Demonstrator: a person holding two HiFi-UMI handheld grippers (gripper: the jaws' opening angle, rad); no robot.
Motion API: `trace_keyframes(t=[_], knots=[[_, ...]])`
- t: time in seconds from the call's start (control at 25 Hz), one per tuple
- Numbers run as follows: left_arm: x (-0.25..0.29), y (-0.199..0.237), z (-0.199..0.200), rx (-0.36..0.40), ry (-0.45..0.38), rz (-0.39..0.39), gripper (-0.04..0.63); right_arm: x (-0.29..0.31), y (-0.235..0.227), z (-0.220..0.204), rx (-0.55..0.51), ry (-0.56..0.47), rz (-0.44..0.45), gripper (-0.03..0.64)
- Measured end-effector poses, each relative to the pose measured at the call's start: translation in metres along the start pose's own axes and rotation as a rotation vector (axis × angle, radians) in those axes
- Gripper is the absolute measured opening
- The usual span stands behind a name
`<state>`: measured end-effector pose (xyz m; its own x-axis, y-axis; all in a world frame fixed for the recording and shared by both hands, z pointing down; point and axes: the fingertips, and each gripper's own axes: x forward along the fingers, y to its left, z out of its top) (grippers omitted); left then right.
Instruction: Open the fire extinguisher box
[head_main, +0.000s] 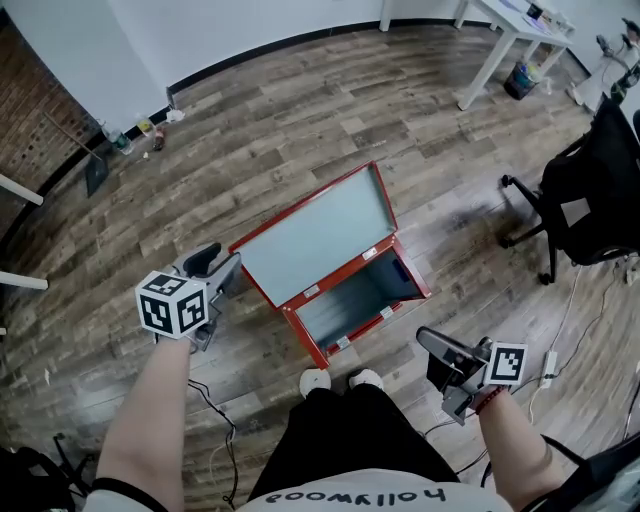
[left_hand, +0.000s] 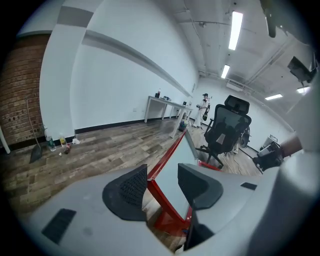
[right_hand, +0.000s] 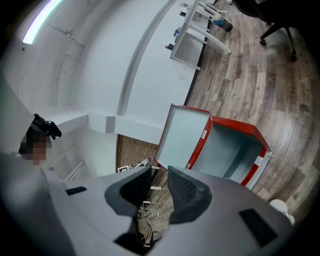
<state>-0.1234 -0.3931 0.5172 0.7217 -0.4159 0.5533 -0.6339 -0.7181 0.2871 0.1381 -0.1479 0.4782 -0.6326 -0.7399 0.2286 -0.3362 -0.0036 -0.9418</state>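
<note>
The person's bare left forearm (head_main: 150, 420) reached forward and down, with the left gripper (head_main: 218, 265) held out ahead, its marker cube uppermost and its two jaws standing well apart. The bare right forearm (head_main: 520, 460) was bent closer to the body. The right gripper (head_main: 437, 348) pointed forward, its jaws parted by a narrow gap.

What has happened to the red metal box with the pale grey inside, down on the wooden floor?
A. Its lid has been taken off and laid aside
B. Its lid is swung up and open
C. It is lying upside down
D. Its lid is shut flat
B: in the head view, the red metal box shows its pale interior, and the lid stands raised behind it, joined along the back edge.
</note>
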Motion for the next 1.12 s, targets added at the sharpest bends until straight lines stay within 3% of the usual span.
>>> trace_keyframes(t=[0.16,0.48,0.68,0.76,0.84,0.96,1.12], knots=[[-0.024,-0.032,0.013,-0.007,-0.063,-0.04,0.189,0.002,0.018,0.002,-0.051,0.013,0.013,0.097],[-0.086,-0.153,0.057,0.013,-0.249,-0.206,0.187,0.014,0.082,0.012,-0.311,0.082,0.004,0.097],[-0.126,-0.209,0.082,0.077,-0.28,-0.204,0.181,0.018,0.14,0.01,-0.464,0.125,0.061,0.085],[-0.146,-0.228,0.098,0.087,-0.327,-0.225,0.131,0.017,0.161,0.014,-0.552,0.113,0.055,0.065],[-0.163,-0.243,0.114,0.083,-0.39,-0.24,0.038,0.015,0.182,0.022,-0.627,0.092,0.058,0.039],[-0.179,-0.255,0.128,0.086,-0.457,-0.224,0.032,0.015,0.206,0.031,-0.758,0.083,0.064,0.027],[-0.191,-0.265,0.129,0.105,-0.479,-0.192,0.032,0.01,0.227,0.034,-0.9,0.08,0.044,0.023]])
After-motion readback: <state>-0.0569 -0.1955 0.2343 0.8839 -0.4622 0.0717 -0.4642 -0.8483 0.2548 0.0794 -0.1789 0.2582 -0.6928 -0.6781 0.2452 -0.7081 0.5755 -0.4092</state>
